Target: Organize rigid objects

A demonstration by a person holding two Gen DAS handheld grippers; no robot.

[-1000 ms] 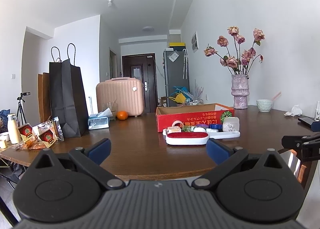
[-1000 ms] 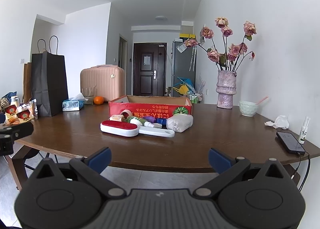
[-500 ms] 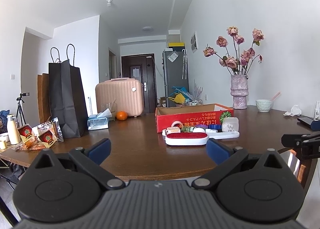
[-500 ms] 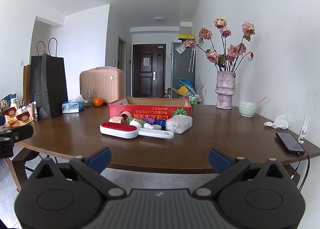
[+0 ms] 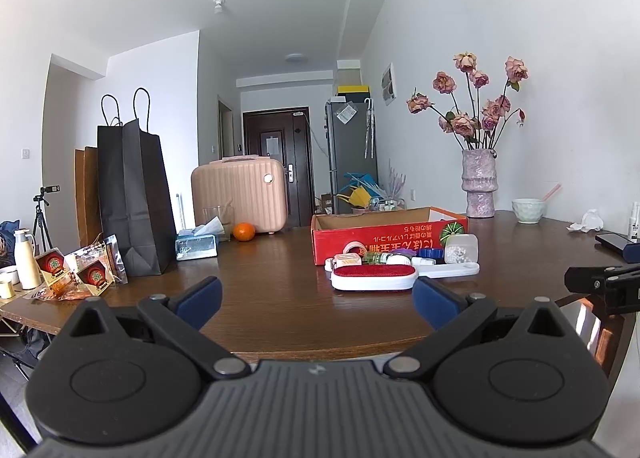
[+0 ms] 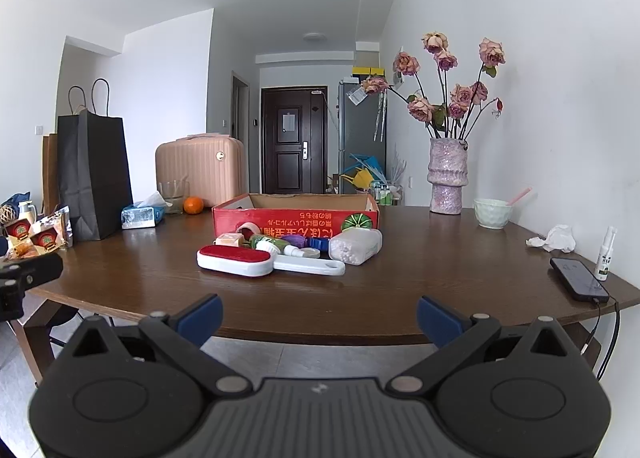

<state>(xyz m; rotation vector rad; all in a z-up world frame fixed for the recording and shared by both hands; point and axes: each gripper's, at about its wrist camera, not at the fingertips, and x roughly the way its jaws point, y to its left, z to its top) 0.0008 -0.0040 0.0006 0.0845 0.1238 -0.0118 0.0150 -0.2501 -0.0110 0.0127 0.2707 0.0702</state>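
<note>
With both grippers held wide-fingered and empty short of the tabletop, nothing is yet grasped; the brush before the box is likely to be approached first.

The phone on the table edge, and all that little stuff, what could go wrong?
The phone lies at the table edge with its cable hanging, so the right claw might snag it. The small items crowd behind the red lint brush, so a grab could scatter them.
</note>
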